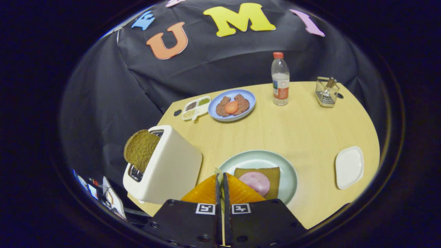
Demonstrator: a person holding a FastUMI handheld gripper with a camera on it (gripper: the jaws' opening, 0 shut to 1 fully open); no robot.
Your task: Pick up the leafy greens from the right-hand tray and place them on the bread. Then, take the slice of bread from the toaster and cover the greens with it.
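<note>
Leafy greens (218,171) show only as a pale sliver pinched between the nearly closed tongs (221,179), mostly hidden.

The gripper view rides on the gripper (221,179) and looks forward and steeply down along its orange fingers (204,191), from above the near edge of the wooden table (303,131). Closest, just beyond the fingertips at 1 o'clock, lies the pale green plate (256,160); the white toaster (168,168) stands near at 10 o'clock. The far rim, with a blue plate (249,101) at 12 o'clock, a water bottle (280,80) and a wire caddy (326,92) at 2 o'clock, lies well beyond.
</note>
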